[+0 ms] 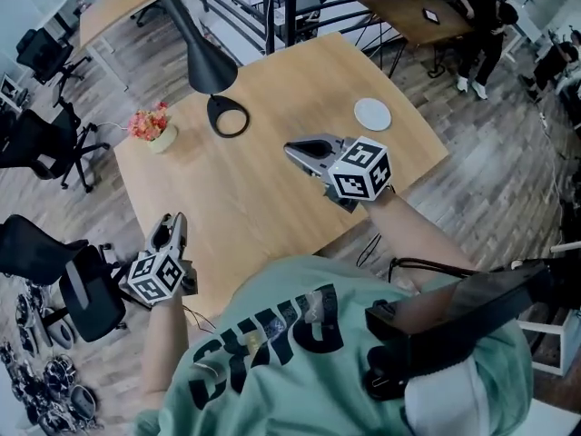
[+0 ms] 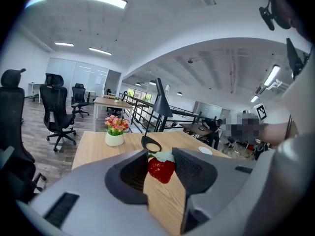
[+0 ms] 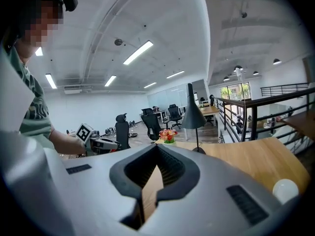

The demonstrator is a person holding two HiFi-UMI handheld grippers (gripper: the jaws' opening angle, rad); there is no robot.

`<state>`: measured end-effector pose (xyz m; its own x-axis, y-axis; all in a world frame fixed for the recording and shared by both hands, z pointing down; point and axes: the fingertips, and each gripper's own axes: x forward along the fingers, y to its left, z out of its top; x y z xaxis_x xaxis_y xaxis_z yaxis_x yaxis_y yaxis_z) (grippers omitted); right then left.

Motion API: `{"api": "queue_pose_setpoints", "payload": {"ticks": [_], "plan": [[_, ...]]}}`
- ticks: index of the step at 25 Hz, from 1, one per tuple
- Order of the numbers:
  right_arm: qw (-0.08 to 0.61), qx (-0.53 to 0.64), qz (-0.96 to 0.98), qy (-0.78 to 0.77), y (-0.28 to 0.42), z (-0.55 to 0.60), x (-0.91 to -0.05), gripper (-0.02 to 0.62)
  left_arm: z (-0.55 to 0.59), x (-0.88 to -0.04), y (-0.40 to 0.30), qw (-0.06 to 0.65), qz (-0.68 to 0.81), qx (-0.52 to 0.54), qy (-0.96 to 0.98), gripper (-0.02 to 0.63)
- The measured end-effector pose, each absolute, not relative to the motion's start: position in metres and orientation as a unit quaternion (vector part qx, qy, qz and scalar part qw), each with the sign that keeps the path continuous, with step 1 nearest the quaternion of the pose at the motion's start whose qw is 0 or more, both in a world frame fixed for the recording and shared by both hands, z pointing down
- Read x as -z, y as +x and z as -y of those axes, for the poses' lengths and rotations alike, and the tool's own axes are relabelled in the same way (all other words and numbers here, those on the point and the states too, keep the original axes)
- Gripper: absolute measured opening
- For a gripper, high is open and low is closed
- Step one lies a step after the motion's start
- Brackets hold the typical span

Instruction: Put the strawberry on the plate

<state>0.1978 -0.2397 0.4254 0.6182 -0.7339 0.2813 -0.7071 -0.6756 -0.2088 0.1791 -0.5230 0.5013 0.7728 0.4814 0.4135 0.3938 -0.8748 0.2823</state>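
Head view: my left gripper hangs at the pale wooden table's edge, well apart from the small white round plate; its load is hidden here.

Left gripper view: the jaws clamp the soft red strawberry across its body. It is easily bruised, so I'd squeeze lightly.

Right gripper view: my right gripper looks closed and empty, near the plate.

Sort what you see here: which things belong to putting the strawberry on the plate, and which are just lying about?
For the job: strawberry, clamped in the left gripper; white plate, empty.
Lying about: flower pot; black lamp; office chairs.
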Motion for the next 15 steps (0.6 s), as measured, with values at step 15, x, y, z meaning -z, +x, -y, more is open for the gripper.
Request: {"api": "queue_pose_setpoints", "payload": {"ticks": [15], "plan": [[0.012, 0.152, -0.404, -0.902, 0.157, 0.248, -0.378, 0.005, 0.563, -0.485, 0.124, 0.118, -0.216, -0.206, 0.947, 0.155]]}}
